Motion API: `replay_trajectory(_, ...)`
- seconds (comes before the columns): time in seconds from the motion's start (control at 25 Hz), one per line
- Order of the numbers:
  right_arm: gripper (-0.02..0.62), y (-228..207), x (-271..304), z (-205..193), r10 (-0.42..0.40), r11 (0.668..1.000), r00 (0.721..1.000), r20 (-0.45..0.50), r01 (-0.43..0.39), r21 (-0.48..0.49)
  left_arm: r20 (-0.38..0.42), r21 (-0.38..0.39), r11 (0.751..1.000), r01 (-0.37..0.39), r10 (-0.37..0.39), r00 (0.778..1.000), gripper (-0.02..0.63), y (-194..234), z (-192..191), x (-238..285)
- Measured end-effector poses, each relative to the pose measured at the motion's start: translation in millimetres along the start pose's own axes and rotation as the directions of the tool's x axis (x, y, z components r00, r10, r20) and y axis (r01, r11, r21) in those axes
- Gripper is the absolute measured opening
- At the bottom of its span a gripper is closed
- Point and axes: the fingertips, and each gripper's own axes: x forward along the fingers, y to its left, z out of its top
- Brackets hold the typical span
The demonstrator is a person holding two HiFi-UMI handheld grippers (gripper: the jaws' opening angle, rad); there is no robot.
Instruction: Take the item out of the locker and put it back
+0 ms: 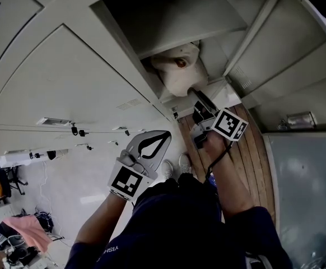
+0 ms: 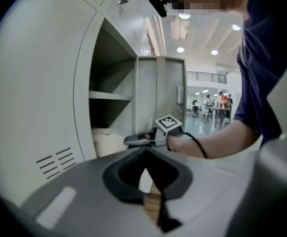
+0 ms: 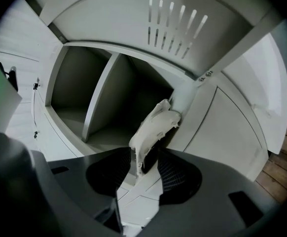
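White item point(image 1: 177, 66) inside open locker point(image 1: 168, 21)

A strip of wooden planks point(image 1: 247, 156) runs beside a pale glossy floor point(image 1: 79, 189). At that floor's far edge a pink cloth point(image 1: 27, 228) lies among dark bags point(image 1: 42, 220). In the distance, people point(image 2: 224, 101) stand near tables under round ceiling lights point(image 2: 184, 16).
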Motion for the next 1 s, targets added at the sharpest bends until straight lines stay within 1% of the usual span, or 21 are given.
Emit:
replay_trajectory(0.32, 0.149, 1, 9, 4, 0.012, 1.000, 1.000, 0.001, -0.012, -0.005, -0.009, -0.006, 1.000, -0.014, 0.014, 1.000, 0.005, 4, -2, 2)
replay_trajectory(0.6, 0.084, 0, 15, 5, 0.007, 1.000, 1.000, 0.012, -0.007, -0.003, -0.005, -0.011, 1.000, -0.024, 0.024, 1.000, 0.005, 11, 0, 1)
replay_trajectory(0.68, 0.082, 0, 15, 5, 0.010, 1.000, 1.000, 0.015, -0.010, 0.001, -0.008, -0.008, 1.000, -0.025, 0.025, 1.000, 0.005, 11, 0, 1)
replay_trajectory(0.8, 0.068, 3, 15, 7, 0.027, 1.000, 0.999, 0.027, -0.027, 0.008, -0.009, -0.011, 1.000, -0.024, 0.023, 1.000, 0.005, 11, -1, 1)
replay_trajectory(1.0, 0.031, 19, 13, 12, 0.080, 0.997, 0.995, 0.054, -0.081, 0.012, -0.001, -0.012, 1.000, -0.017, 0.017, 1.000, 0.005, 8, 1, -1)
